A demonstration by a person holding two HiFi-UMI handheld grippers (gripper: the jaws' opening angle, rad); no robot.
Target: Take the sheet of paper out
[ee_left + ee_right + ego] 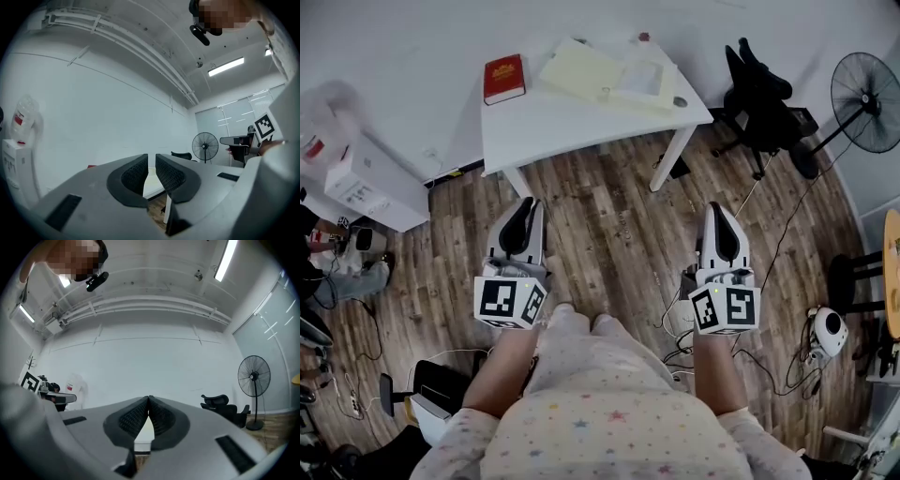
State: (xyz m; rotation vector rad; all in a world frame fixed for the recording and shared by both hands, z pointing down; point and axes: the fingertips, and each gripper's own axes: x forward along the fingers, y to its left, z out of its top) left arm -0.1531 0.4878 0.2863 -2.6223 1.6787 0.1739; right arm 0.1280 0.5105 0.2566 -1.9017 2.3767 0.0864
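your left claw (528, 202) and right claw (717, 208) are clenched, empty; pale yellow paper sheet (581, 71) lies well ahead on white bench (572, 127).

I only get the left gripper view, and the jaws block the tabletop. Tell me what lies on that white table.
Observer: A red book at the left corner of the table; pale yellow sheets, maybe a folder, toward the right.
Operator: Give me the right gripper's jaws.
Observer: The right gripper has its jaws together, nothing between them.
Operator: Say where both grippers are.
Observer: The left gripper and the right gripper hang over the wood floor, short of the table, touching nothing.
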